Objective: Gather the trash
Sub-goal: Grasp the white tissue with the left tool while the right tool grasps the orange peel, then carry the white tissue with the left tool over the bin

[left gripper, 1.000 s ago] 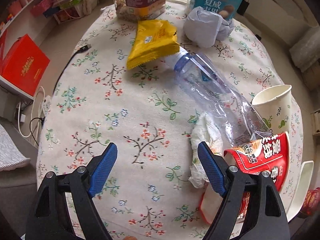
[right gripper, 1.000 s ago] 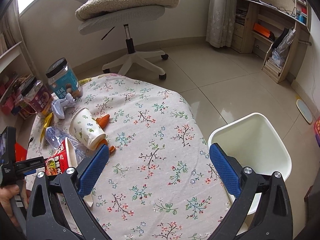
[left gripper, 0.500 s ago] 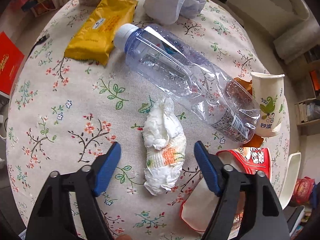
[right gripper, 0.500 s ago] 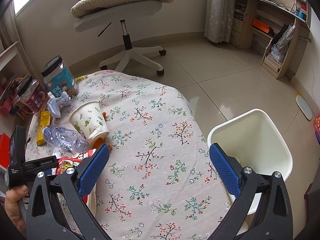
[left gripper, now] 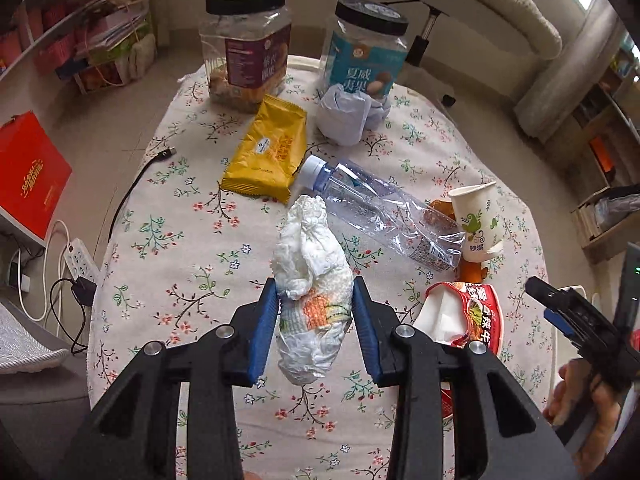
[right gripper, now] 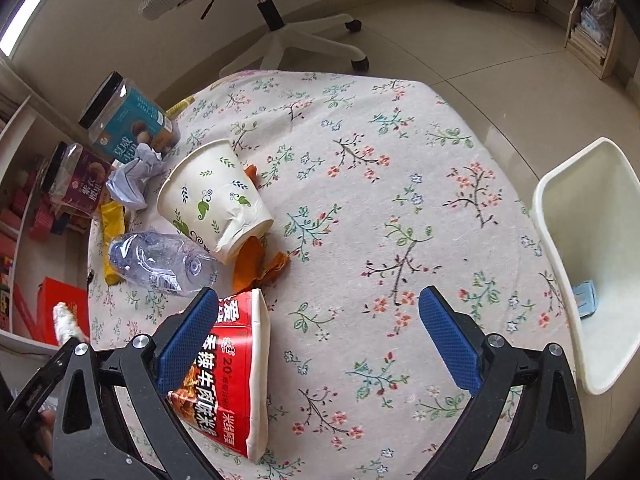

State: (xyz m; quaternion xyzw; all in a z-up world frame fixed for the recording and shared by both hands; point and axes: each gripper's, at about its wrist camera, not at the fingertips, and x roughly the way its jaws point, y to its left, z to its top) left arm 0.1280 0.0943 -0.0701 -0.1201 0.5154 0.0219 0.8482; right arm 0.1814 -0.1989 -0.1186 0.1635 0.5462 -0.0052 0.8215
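Tissue wad [left gripper: 310, 300] sits pinched in your just-closed left gripper [left gripper: 315, 304]; carry it level toward the white bin [right gripper: 560, 184] at frame right; right gripper [right gripper: 318, 334] gapes wide.

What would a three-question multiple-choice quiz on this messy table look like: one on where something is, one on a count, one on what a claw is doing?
1. Where does the white bin stand?
A. On the tablecloth
B. Beside the table, on the floor
C. On the office chair

2. How many black-lidded jars are on the table?
A. One
B. Two
C. Four

3. What is the left claw doing?
A. Closed on the crumpled tissue
B. Wide open over bare cloth
C. Gripping the paper cup

Answers:
1. B, the bin's rim shows past the table's edge.
2. B, a purple-labelled jar and a teal-labelled jar stand side by side.
3. A, both blue pads press the tissue's sides, having just closed.
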